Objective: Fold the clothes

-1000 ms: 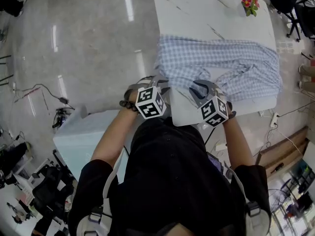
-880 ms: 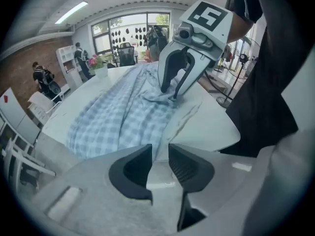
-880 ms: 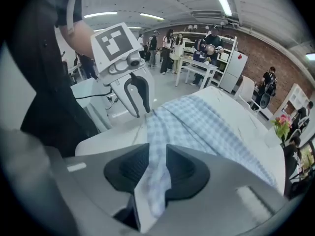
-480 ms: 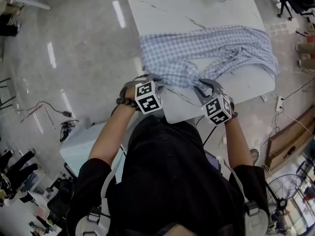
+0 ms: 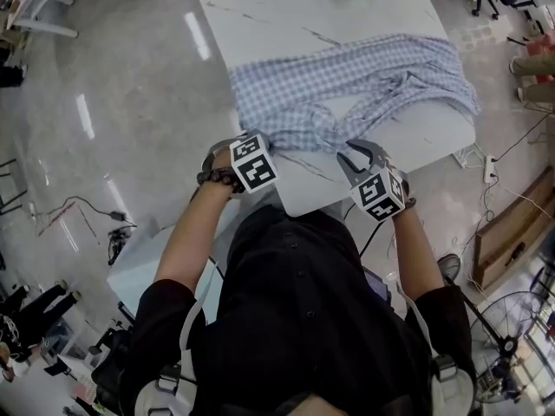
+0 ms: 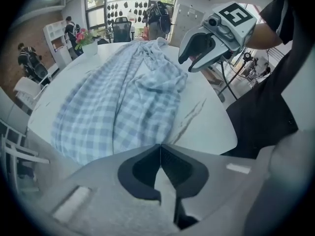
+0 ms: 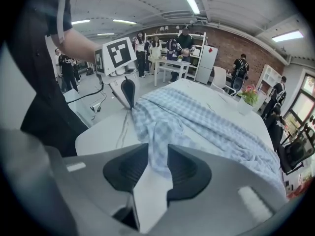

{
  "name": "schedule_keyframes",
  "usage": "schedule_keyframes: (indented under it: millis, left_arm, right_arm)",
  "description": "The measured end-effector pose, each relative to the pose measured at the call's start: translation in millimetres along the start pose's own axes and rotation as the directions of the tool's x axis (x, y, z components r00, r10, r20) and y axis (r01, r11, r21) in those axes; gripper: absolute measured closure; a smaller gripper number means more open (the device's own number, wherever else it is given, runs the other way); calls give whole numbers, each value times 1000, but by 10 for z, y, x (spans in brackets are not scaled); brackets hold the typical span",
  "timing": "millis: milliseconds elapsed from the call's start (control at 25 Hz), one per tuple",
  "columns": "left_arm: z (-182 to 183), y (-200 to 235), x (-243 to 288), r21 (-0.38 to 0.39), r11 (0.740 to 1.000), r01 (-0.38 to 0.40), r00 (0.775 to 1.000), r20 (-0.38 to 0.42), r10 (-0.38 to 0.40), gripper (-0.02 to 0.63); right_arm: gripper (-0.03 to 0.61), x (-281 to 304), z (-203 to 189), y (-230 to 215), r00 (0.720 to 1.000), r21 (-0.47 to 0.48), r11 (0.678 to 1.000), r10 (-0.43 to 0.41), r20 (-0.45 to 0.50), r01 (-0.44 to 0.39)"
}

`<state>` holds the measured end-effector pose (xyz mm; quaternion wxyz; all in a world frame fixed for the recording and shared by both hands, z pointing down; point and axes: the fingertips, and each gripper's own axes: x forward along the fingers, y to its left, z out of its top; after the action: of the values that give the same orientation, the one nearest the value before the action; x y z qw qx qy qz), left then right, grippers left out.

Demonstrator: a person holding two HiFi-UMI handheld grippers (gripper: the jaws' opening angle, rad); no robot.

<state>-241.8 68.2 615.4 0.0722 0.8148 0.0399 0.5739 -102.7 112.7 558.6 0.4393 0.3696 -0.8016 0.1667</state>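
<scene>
Left tongs point(image 6: 160, 147) have just clenched on the near corner of the checked shirt point(image 5: 347, 72). Right tongs point(image 7: 157, 154) are released, jaws apart, with bunched cloth at their twelve o'clock. The shirt lies rumpled across the table point(image 5: 260, 11), nine to three o'clock. Assessment: light, limp cloth, unlikely to slip; take hold at the hem corners.

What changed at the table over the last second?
The left gripper has just closed its fingers at the near edge of the shirt; whether they caught cloth is unclear. The right gripper stays open near the bunched fold, and the shirt still lies spread on the table.
</scene>
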Motion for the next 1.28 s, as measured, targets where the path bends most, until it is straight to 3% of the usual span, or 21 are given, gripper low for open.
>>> schedule_keyframes:
  millis: [240,520,720,880,1040,1200,1280]
  left_arm:
    - [-173,-174,-141,-83,994,-67,996,54,72,604]
    - [-498,-274,-383,-197,971,-134,987,59,148,604]
    - [-617,-455,-397,-280,948,-154,982,62,178,604]
    - [-584,-592,-319,-317,932,-178,976,64,208,604]
    - [-605,-636,-241,-381,905,-189,967,85,238,603]
    - [-624,-596,-198,-436,876,-205,956,101,274,603]
    - [-625,-579,-188,-455,867,-203,954,108,280,603]
  right_arm:
    - [451,-3,24,72,1000,-64,998,3,-4,-3]
    - [449,-76,-1,112,1000,-87,996,22,-6,-22]
    - [449,-53,318,190,994,-183,979,97,49,-86]
    - [450,156,821,243,983,-319,938,165,77,-133]
    - [457,702,1350,259,980,-459,874,197,36,-159]
    - [457,1296,1818,345,972,-539,815,231,-33,-212]
    - [457,1526,1965,390,971,-550,805,232,-56,-224]
